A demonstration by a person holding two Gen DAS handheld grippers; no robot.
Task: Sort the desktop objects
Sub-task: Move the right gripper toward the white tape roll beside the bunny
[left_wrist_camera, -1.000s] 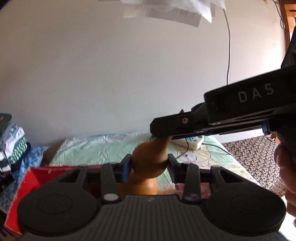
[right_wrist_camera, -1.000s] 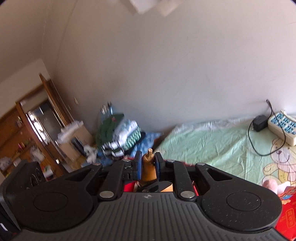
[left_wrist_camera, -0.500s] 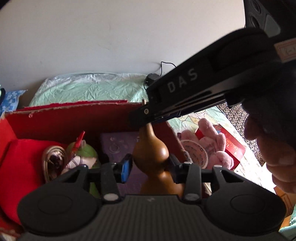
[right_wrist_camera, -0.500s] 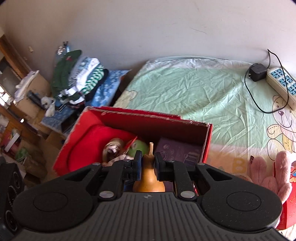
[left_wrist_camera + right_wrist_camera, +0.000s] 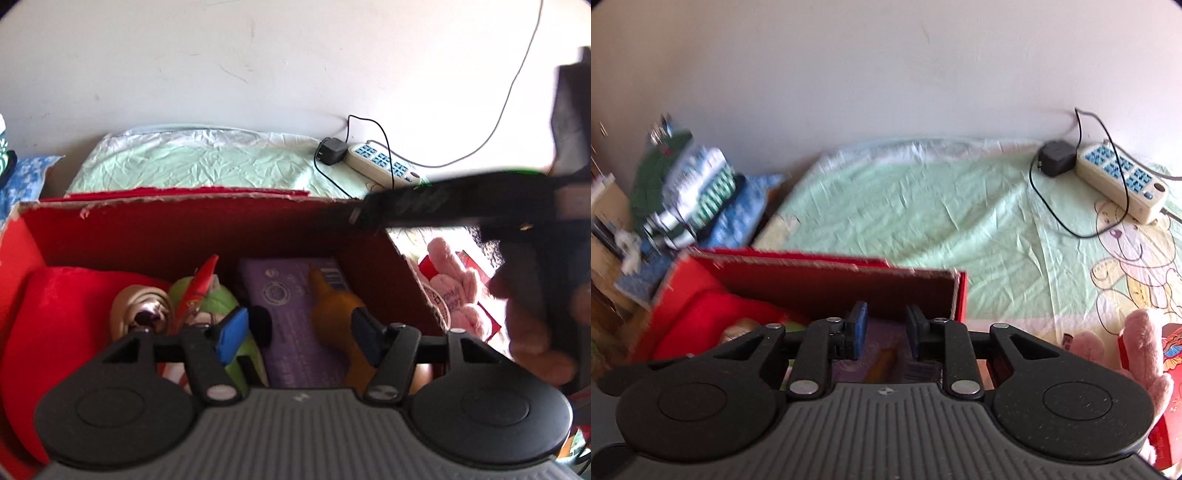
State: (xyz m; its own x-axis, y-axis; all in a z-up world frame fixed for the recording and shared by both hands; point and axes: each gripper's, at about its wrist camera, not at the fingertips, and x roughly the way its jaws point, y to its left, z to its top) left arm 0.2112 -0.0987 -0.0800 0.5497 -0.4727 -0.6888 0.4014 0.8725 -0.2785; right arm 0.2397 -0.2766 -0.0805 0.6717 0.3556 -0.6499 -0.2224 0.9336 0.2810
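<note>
Both grippers' jaws are opening: the left gripper stands spread over the red cardboard box, and the brown gourd lies tilted inside on the purple carton, leaning against the right-hand pad, the other pad clear of it. The right gripper is parted with nothing pinched, the gourd's neck showing blurred below the gap. A pink plush toy lies on the bed's green sheet just beside the box, near the power strip.
</note>
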